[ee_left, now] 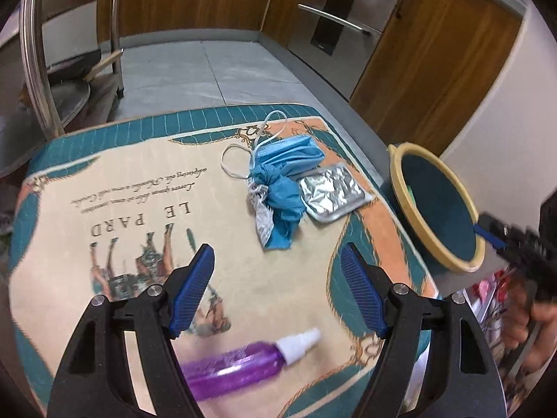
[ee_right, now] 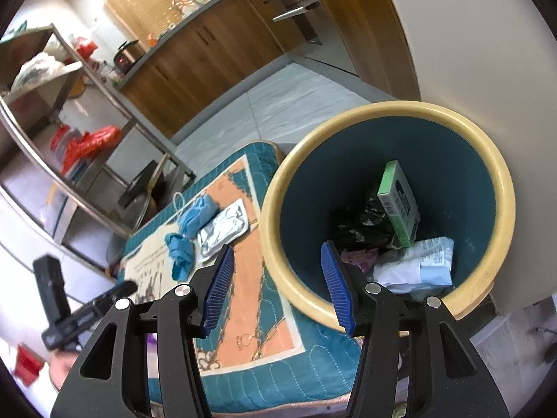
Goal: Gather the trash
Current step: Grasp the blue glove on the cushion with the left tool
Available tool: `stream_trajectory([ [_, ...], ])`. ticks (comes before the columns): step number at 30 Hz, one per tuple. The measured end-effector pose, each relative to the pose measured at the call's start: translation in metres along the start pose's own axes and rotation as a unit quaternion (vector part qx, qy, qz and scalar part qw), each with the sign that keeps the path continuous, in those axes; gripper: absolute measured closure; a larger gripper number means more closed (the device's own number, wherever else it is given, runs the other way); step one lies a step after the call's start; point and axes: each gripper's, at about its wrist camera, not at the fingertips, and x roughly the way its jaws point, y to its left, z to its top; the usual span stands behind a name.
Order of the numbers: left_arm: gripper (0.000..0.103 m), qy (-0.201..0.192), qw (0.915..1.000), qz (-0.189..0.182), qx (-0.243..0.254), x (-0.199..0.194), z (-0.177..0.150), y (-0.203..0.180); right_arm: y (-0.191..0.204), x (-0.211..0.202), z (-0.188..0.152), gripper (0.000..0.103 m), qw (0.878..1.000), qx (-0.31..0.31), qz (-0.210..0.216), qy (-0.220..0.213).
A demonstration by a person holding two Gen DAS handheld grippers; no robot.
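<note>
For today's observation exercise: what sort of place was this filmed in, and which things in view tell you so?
Most likely a home kitchen. Wooden cabinets run along the wall beside steel drawer fronts with bar handles, a cooking pot stands on the counter, and a steel shelf rack holds household goods.

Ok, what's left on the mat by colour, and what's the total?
Blue: 2 — face mask, crumpled blue wrapper
Silver: 1 — foil pack
Purple: 1 — spray bottle
Total: 4 on the mat, none in the bin yet.
</note>
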Motion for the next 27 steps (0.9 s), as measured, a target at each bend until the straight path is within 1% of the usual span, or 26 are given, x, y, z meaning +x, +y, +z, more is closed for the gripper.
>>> stream_trajectory([
  [5, 0.029, 0.003, 0.9999, -0.009, -0.009, 0.022, 0.017, -0.008, 0.016, 0.006, -0.005, 0.049, 1.0, -0.028, -0.001, 0.01],
  [10, 0.03, 0.025, 0.9994, 0.01, -0.023, 0.051, 0.032, -0.014, 0.037, 0.013, -0.01, 0.049, 0.997, -0.068, -0.001, 0.019],
  [13, 0.037, 0.039, 0.9987, 0.016, -0.027, 0.068, 0.037, -0.015, 0.048, 0.017, -0.012, 0.049, 0.996, -0.085, 0.001, 0.023],
  [15, 0.045, 0.049, 0.9983, 0.02, -0.027, 0.076, 0.036, -0.014, 0.054, 0.019, -0.014, 0.049, 0.995, -0.092, 0.002, 0.026],
  [17, 0.06, 0.06, 0.9975, 0.02, -0.031, 0.083, 0.032, -0.009, 0.059, 0.022, -0.015, 0.049, 0.995, -0.096, 0.004, 0.029],
  [20, 0.07, 0.055, 0.9976, 0.011, -0.041, 0.079, 0.026, 0.001, 0.065, 0.026, -0.017, 0.049, 0.995, -0.098, 0.007, 0.033],
  [23, 0.074, 0.042, 0.9975, 0.0, -0.056, 0.068, 0.022, 0.013, 0.071, 0.029, -0.018, 0.049, 0.994, -0.102, 0.01, 0.036],
  [25, 0.074, 0.035, 0.9975, -0.002, -0.061, 0.057, 0.02, 0.02, 0.074, 0.032, -0.02, 0.049, 0.994, -0.105, 0.009, 0.04],
  [27, 0.074, 0.026, 0.998, 0.006, -0.058, 0.044, 0.02, 0.025, 0.077, 0.035, -0.022, 0.049, 0.993, -0.108, 0.008, 0.045],
])
